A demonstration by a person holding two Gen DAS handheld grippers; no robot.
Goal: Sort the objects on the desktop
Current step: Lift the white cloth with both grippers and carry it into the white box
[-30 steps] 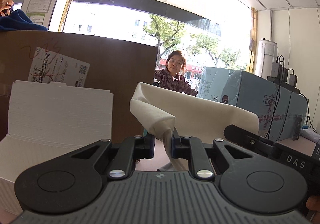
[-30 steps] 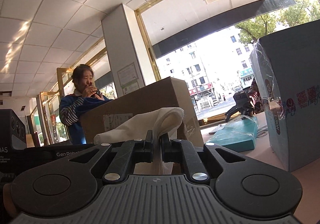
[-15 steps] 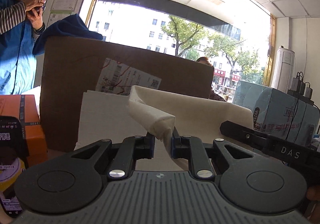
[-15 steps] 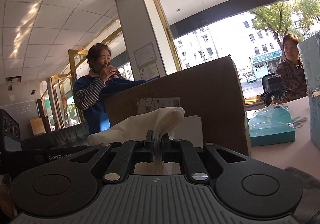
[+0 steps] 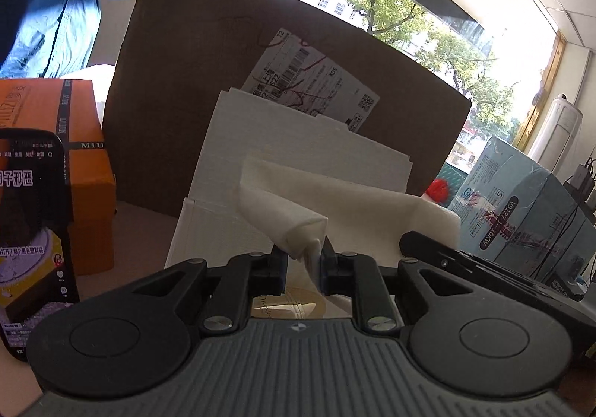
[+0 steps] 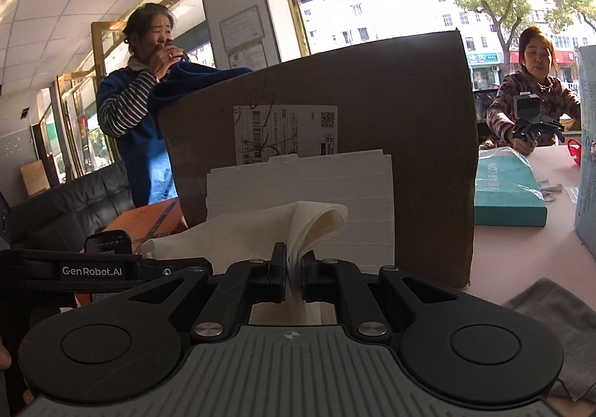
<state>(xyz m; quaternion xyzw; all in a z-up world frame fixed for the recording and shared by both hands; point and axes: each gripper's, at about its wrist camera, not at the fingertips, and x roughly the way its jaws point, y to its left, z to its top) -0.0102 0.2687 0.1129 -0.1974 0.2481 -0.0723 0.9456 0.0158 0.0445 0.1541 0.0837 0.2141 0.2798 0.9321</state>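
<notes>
White, soft, thin folded cloth (image 5: 346, 208) hangs stretched between left gripper (image 5: 303, 260) and right gripper (image 6: 294, 268), both clamped on bunched corners at twelve o'clock; light and limp, best held by its corners.

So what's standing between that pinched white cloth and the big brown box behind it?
A white ribbed foam sheet leans against the cardboard box, behind the cloth. Both wrist views show it.
</notes>
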